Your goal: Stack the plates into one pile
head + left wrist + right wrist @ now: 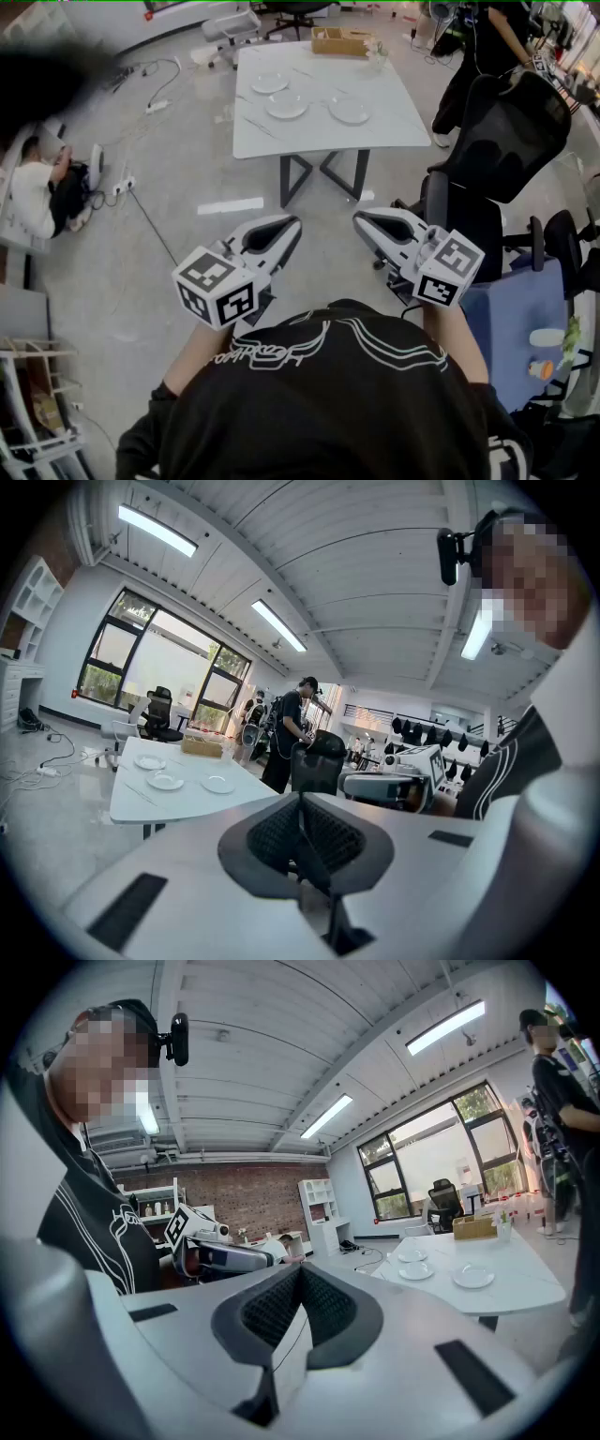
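Note:
Three white plates lie apart on the white table [394, 122] far ahead of me: one at the back left [269, 82], one in the middle [286, 105], one at the right [350, 111]. The left gripper view shows them [166, 781] small at the left, and in the right gripper view they [416, 1271] sit at the right. My left gripper [289, 228] and right gripper [363, 220] are held side by side close to my chest, well short of the table. Both point roughly level, jaws shut, nothing between them.
A wooden box [339, 40] stands at the table's far edge. A black office chair [511, 131] is at the table's right, with a person [492, 42] standing behind it. Another person [37, 192] sits on the floor at the left, near cables [150, 220]. Shelving [37, 412] fills the lower left.

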`<state>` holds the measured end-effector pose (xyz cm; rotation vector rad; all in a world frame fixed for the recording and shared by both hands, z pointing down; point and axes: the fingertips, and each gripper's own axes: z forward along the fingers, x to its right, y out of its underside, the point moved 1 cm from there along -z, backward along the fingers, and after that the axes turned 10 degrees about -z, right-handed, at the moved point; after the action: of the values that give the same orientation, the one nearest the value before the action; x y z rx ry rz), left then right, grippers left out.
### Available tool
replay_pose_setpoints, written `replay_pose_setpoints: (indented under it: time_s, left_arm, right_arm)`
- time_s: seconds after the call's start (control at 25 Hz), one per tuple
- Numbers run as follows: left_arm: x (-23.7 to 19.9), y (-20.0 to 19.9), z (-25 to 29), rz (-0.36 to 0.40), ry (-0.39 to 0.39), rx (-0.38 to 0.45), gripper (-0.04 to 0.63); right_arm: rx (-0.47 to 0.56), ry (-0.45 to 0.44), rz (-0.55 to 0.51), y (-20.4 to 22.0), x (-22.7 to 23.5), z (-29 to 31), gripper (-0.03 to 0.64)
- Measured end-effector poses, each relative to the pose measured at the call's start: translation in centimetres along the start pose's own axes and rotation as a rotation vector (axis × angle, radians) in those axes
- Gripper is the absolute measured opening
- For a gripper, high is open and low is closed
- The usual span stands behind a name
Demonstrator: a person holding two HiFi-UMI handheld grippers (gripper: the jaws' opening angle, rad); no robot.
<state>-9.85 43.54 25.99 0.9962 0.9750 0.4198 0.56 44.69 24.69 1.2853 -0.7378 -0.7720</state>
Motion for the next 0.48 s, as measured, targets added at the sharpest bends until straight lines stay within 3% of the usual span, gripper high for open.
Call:
replay_pose_setpoints:
  time_s: [0.36,0.4,0.48]
  left_arm:
    - [0.1,0.6,0.3,0.011,-0.007,-0.006,0.034]
    - [-0.2,0.5,0.3,0.014,-0.012,-0.008,0.034]
    - [-0.7,0.3,0.5,0.013,-0.023,-0.011,0.034]
  right_arm:
    - [0.017,0.061,0.006,0.6,1.6,-0.7,0.029]
    - [0.014,0.057,0.006,0.8,1.9,-0.5,0.043]
    - [0.007,0.050,0.003,1.1,2.5,-0.1,0.161]
